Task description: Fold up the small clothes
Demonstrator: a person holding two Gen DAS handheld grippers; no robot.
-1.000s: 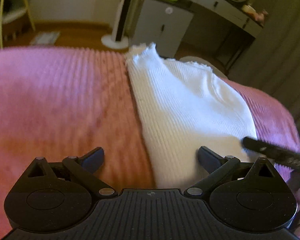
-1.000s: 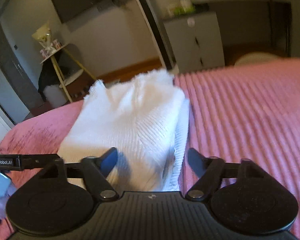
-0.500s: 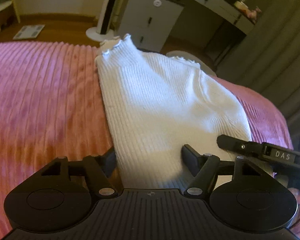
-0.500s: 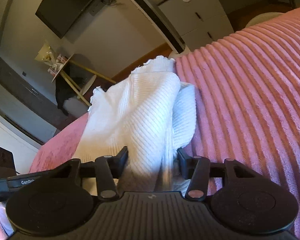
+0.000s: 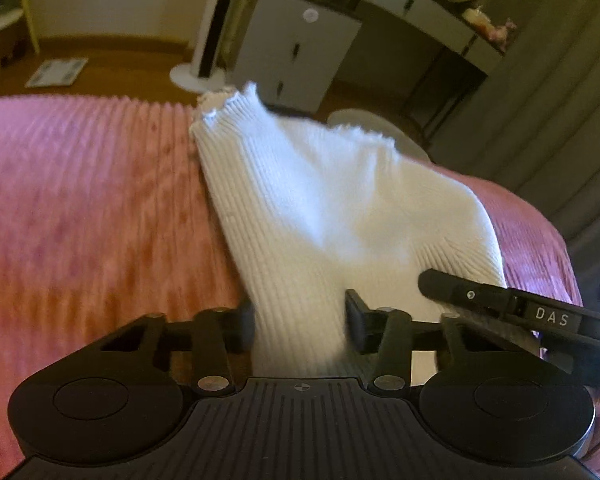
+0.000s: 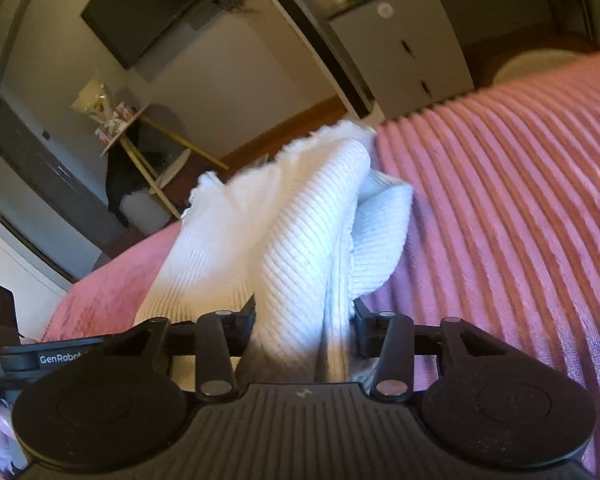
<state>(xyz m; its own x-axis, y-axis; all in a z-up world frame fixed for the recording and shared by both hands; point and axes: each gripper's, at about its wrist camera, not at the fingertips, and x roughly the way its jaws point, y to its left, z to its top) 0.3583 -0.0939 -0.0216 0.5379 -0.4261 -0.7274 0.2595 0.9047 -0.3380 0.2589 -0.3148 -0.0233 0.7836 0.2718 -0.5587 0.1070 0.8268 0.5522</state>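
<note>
Both grippers are being kept clamped on a white ribbed garment (image 5: 320, 208): the left gripper (image 5: 300, 320) is closed on its near left edge, while the right gripper (image 6: 304, 320) is closed on a bunched fold at its near right side. The knit is being lifted at the near end, with its frilled far hem (image 5: 224, 104) lying toward the far edge of a pink ribbed bedspread (image 5: 80, 200). In the left wrist view, part of the right gripper's body, marked "DAS", is being shown at the near right. Beyond the bed, a white cabinet (image 5: 296, 48) and a tall fan stand (image 5: 212, 24) are being framed on a wooden floor (image 5: 112, 72); a dark wall-mounted screen (image 6: 160, 4) is being caught in the right wrist view.
</note>
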